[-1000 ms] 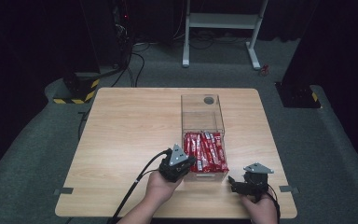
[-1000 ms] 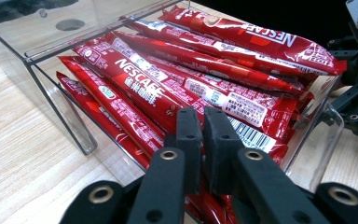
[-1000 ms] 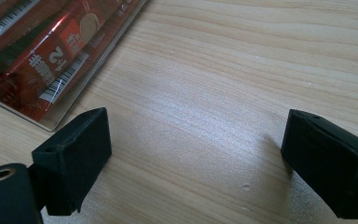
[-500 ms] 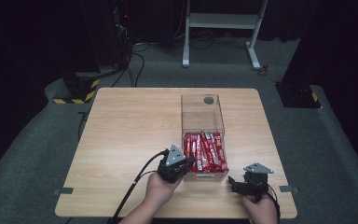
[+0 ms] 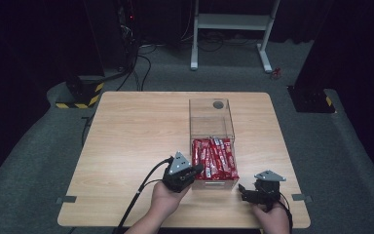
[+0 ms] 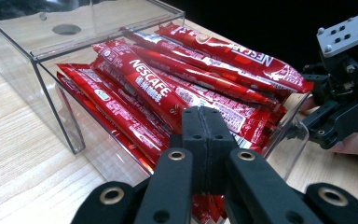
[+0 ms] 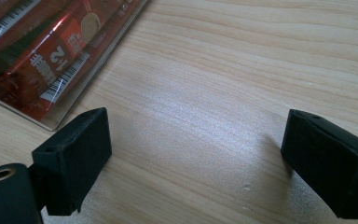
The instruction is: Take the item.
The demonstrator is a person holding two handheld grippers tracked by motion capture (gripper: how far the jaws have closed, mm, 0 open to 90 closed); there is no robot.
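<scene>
A clear plastic box (image 5: 212, 119) lies on the wooden table (image 5: 136, 131), its near half packed with several red Nescafe sachets (image 5: 214, 158). My left gripper (image 5: 198, 169) is at the box's near left corner. In the left gripper view its jaws are pressed together with nothing between them (image 6: 203, 135), just in front of the sachets (image 6: 144, 88) and the box wall (image 6: 51, 88). My right gripper (image 5: 241, 191) rests right of the box's near end. It is open (image 7: 196, 158) over bare wood, with the box corner (image 7: 51, 119) to its left.
The far half of the box holds nothing, and a round hole (image 5: 218, 104) shows at its far end. Bare wood spreads left of and beyond the box. The near table edge (image 5: 185, 225) runs just behind both hands. Grey carpet surrounds the table.
</scene>
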